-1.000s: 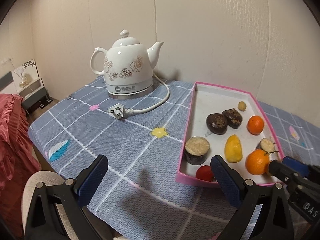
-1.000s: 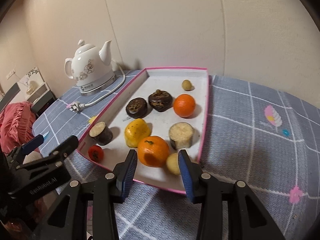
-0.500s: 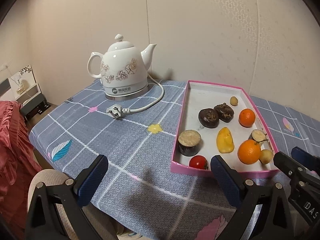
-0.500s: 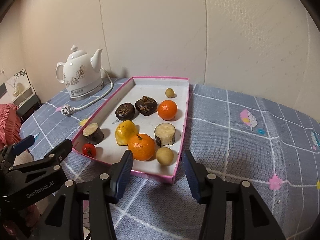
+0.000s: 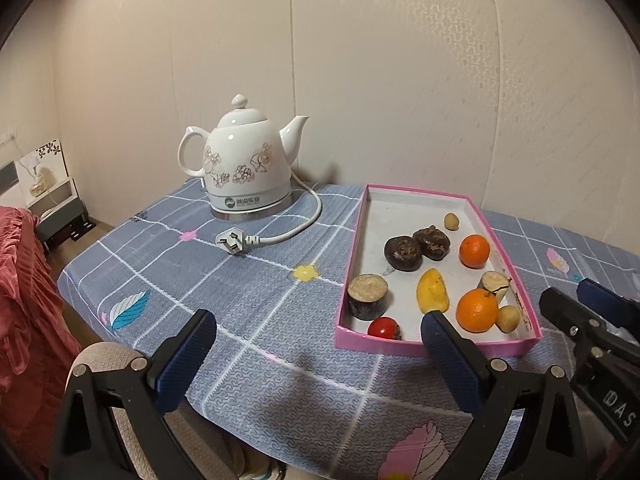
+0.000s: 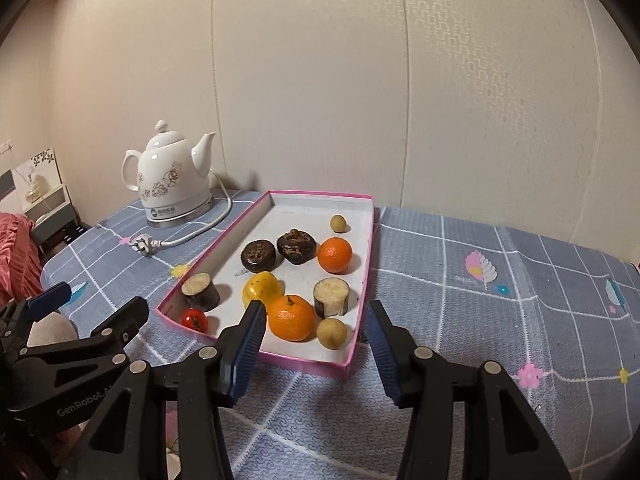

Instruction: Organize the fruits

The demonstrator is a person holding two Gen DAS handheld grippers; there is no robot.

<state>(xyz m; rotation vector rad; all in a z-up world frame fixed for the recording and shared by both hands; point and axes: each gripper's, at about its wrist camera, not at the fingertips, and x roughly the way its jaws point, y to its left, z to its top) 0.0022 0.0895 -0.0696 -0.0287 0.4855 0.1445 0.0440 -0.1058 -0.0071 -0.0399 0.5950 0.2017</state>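
Observation:
A pink-rimmed tray [image 5: 438,346] [image 6: 304,360] lies on the blue checked tablecloth. It holds two oranges [image 6: 291,317] [image 6: 335,255], a yellow fruit [image 6: 262,289], a small red tomato [image 6: 195,319], two dark round fruits [image 6: 258,255], two cut dark-skinned pieces [image 6: 331,297], and two small tan balls [image 6: 331,333]. My left gripper [image 5: 318,342] is open and empty, in front of the tray's near left corner. My right gripper [image 6: 316,328] is open and empty, just short of the tray's near edge.
A white floral kettle [image 5: 246,168] [image 6: 172,184] stands on its base at the back left, its cord and plug [image 5: 232,240] lying on the cloth. A wall stands close behind. A red cloth [image 5: 24,300] and a nightstand [image 5: 48,204] are off the left edge.
Both grippers have pulled back and up from the tray. The tray looks smaller and farther. Both stay open and empty.

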